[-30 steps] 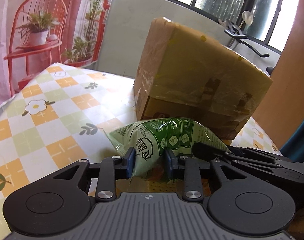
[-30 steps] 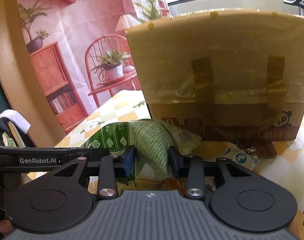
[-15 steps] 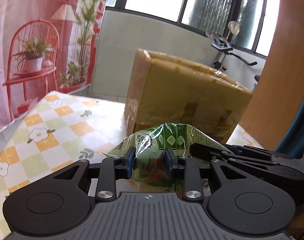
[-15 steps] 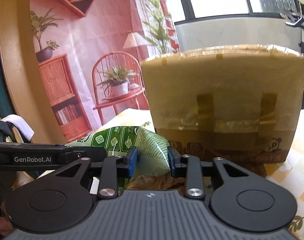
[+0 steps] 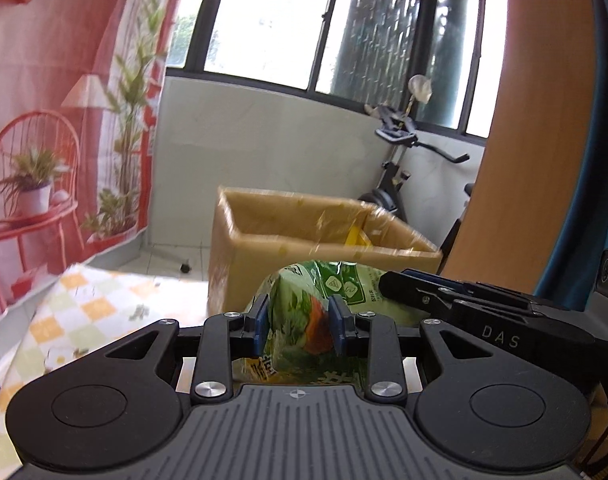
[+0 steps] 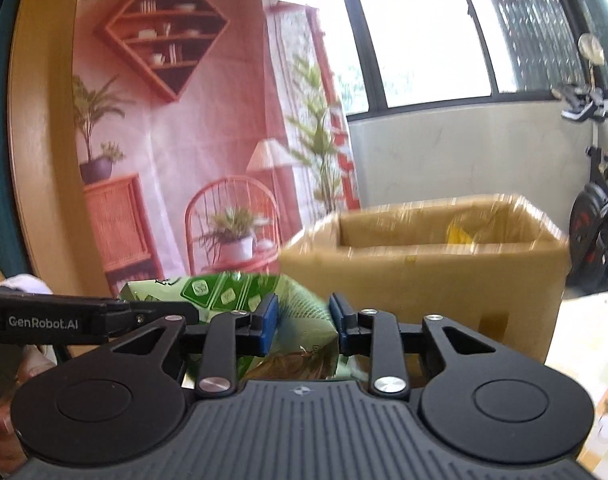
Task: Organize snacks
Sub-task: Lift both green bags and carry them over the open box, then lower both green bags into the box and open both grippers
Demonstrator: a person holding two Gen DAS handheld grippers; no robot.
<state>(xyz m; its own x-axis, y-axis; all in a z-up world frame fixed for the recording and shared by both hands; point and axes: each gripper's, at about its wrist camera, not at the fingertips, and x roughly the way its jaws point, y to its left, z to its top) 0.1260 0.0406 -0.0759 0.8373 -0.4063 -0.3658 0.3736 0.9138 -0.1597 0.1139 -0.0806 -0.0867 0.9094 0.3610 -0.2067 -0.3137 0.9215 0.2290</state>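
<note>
We're carrying one green snack bag (image 5: 304, 312) with both tongs; left gripper (image 5: 300, 322) is pinching one end, right gripper (image 6: 304, 322) is pinching the other, its jaws closing further on the film; bag is spanning between them, clear of the checkered tablecloth (image 5: 84, 312); open cardboard box (image 5: 304, 224) is sitting just ahead, rim about level with the tips; we're judging it best to keep both tongs level, clear the near rim, then release over the opening together.

You can read "GenRobot.AI" on the left gripper (image 6: 78, 322) at nine o'clock in your right view. "DAS" marks the right gripper (image 5: 499, 338) at three o'clock in your left view.
</note>
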